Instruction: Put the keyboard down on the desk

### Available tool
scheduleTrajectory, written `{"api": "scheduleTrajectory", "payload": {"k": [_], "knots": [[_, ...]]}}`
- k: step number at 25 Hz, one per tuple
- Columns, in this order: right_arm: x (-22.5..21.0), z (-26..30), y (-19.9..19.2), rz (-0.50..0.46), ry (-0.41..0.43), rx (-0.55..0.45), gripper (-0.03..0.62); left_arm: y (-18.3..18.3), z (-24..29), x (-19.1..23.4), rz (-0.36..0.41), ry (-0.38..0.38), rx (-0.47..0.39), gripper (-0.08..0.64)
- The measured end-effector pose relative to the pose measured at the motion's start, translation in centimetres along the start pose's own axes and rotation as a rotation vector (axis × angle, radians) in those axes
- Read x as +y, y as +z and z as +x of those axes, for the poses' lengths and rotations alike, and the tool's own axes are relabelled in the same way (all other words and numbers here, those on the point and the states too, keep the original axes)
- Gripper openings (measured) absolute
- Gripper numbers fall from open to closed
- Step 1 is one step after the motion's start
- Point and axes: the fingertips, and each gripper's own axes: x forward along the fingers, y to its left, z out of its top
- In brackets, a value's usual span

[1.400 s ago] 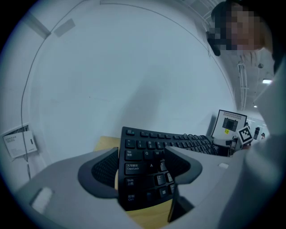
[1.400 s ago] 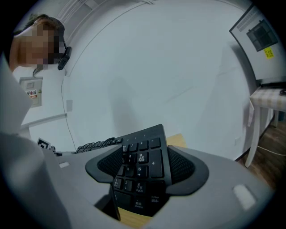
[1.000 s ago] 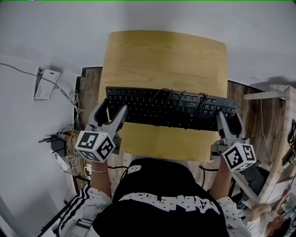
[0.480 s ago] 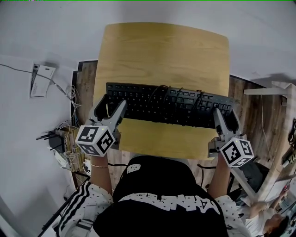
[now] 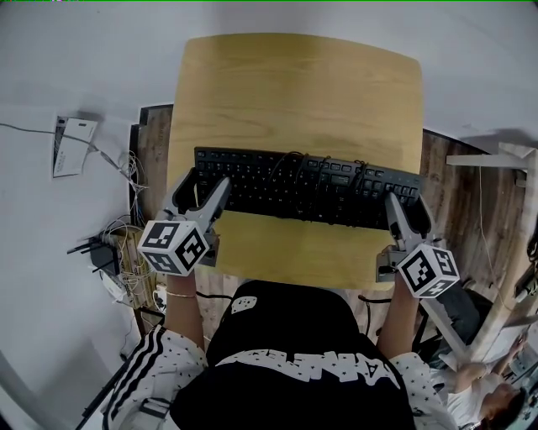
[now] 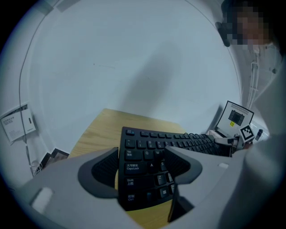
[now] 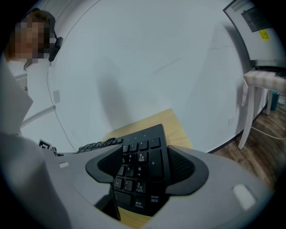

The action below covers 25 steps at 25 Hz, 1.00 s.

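head view first: compared with a second ago the keyboard [image 5: 307, 186] sits a touch farther up the desk [image 5: 294, 84]. both gripper views now show a lot more of the wooden top behind the keys than 1.4 s ago, when it was mostly white wall back there. the grips look unchanged. the keyboard lies crosswise over the near half of the desk, its cable [image 5: 324, 168] bunched on top of the keys near the middle. we can't tell whether it's touching the wood or held just above it. the desk is light wood with rounded corners, set against a white wall [image 5: 294, 17]. there's dark wood floor [image 5: 151, 147] on either side, a messy tangle of cords [image 5: 118, 252] at the left and a white table [image 5: 492, 159] off to the right. our left gripper [image 5: 206, 183] has its jaws clamped on the keyboard's left end, around the caps lock and shift keys. our right gripper [image 5: 408, 206] is clamped on the right end over the number pad. both forearms come up from the bottom of the frame either side of a black shirt [image 5: 286, 353], grippers pointing away from us.
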Motion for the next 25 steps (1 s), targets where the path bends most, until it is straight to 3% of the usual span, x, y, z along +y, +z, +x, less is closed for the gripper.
{"api": "scheduleTrajectory", "payload": {"k": [25], "knots": [[-1.7,1.0,-3.5,0.048,-0.061,0.096,0.324,-2.9,2.5,1.1,-0.009,0.008,0.109,0.302]]}}
